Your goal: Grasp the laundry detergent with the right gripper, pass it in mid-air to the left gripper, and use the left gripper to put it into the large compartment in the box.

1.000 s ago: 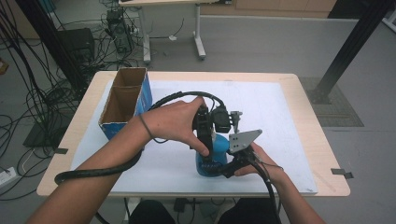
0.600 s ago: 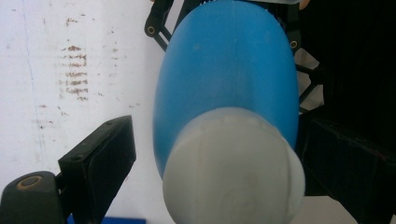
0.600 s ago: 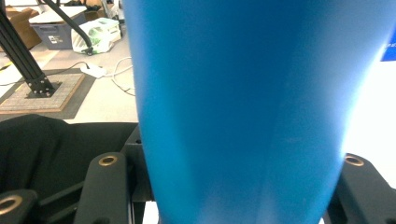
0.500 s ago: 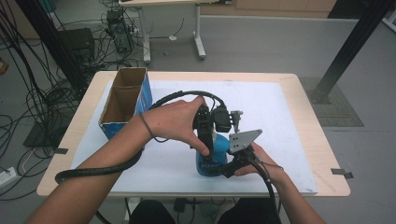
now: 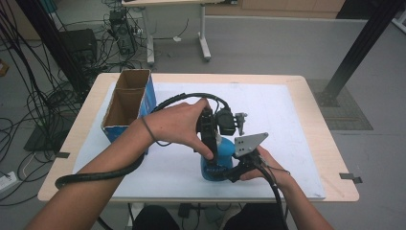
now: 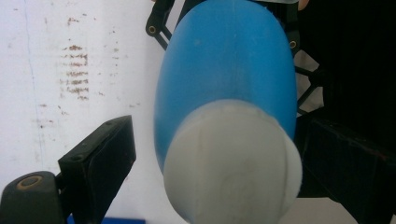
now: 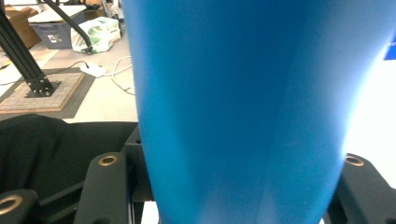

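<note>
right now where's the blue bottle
In the high view the blue bottle stands near the table's front edge, right of the cardboard box, gripped by the right gripper.

Black claw (image 5: 225, 165) with brass screws, grey 3-cornered plate (image 5: 247, 143), thick black cable (image 5: 95, 175).

No legible text. Blue bottle (image 5: 221, 160) carries dark lettering on its lower side, too blurred to read in the high view.
</note>
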A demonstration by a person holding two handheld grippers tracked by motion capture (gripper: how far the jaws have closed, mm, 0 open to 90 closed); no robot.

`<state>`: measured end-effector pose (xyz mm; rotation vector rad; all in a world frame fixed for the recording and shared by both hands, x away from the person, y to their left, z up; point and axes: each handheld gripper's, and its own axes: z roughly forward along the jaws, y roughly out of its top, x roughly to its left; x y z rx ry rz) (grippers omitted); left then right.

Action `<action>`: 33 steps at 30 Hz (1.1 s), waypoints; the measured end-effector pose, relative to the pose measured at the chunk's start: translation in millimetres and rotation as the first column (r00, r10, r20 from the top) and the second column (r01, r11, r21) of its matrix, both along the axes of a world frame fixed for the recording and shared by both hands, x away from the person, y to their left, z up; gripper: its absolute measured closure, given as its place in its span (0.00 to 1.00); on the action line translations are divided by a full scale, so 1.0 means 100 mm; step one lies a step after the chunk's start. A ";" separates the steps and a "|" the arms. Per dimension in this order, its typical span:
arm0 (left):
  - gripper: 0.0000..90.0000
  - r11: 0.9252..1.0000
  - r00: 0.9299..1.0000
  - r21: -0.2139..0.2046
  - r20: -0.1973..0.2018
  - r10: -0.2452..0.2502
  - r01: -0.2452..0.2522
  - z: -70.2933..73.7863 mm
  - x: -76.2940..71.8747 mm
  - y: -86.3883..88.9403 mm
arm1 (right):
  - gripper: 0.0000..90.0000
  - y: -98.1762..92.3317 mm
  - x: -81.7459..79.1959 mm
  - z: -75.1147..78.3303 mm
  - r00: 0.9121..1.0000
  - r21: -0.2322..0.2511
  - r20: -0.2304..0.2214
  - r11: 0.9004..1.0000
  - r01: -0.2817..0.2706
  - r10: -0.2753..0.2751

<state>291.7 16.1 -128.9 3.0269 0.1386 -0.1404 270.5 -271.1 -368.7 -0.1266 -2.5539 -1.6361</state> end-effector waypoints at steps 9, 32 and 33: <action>0.11 1.000 1.000 -0.002 0.000 0.001 -0.001 0.00 0.00 0.01 | 0.45 0.00 0.00 0.00 1.000 0.000 -0.001 1.000 0.002 -0.002; 0.11 1.000 1.000 0.001 -0.002 0.001 -0.001 -0.01 0.00 -0.02 | 0.46 0.01 0.00 0.00 1.000 -0.002 -0.001 1.000 0.001 -0.001; 0.11 1.000 1.000 -0.001 -0.002 0.002 -0.002 -0.01 0.00 -0.02 | 0.45 0.01 0.00 0.00 1.000 -0.003 0.003 1.000 0.000 0.000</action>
